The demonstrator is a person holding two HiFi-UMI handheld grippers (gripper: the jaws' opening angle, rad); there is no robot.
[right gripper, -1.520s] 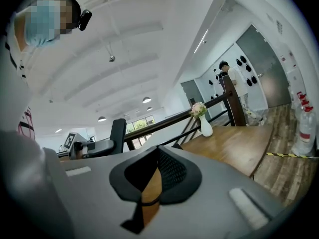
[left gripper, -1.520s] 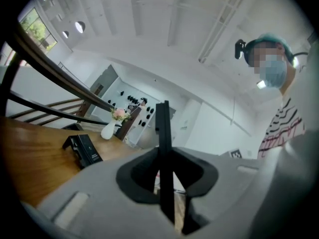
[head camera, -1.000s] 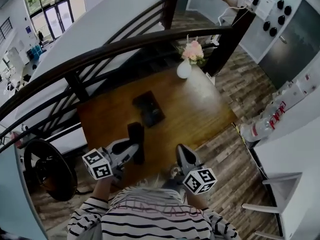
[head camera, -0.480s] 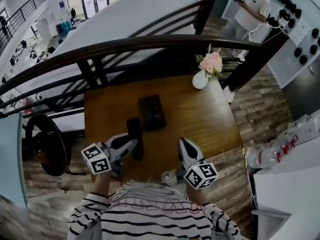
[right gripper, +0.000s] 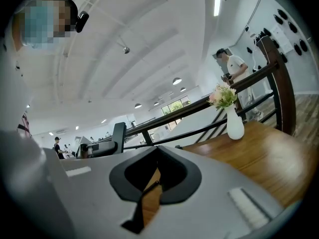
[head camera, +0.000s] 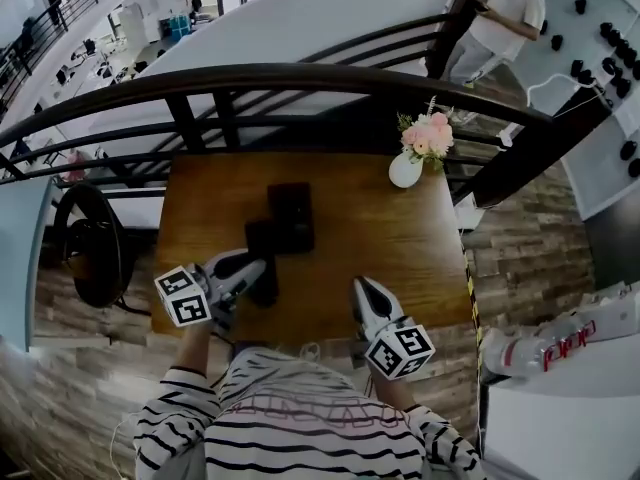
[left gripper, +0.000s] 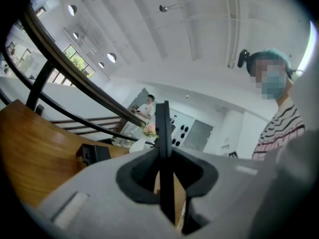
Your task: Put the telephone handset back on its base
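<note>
On the wooden table (head camera: 400, 238) lies the black telephone base (head camera: 291, 214), also seen low and dark in the left gripper view (left gripper: 94, 153). My left gripper (head camera: 256, 271) (left gripper: 165, 193) is shut on the black handset (head camera: 263, 253), which stands edge-on between its jaws (left gripper: 162, 128). The handset's far end lies just left of the base. My right gripper (head camera: 358, 288) (right gripper: 149, 185) hovers over the table's near edge, jaws together, nothing between them. From the right gripper view the handset (right gripper: 118, 136) shows at the left.
A white vase of pink flowers (head camera: 406, 168) (right gripper: 234, 123) stands at the table's far right corner. A dark curved railing (head camera: 300, 78) runs behind the table. A black round object (head camera: 90, 248) sits left of it. A person (head camera: 500, 13) stands beyond.
The view has swung so the table sits squarely ahead. The left gripper has carried the handset closer to the base's left side. The right gripper moved along and stays empty.
</note>
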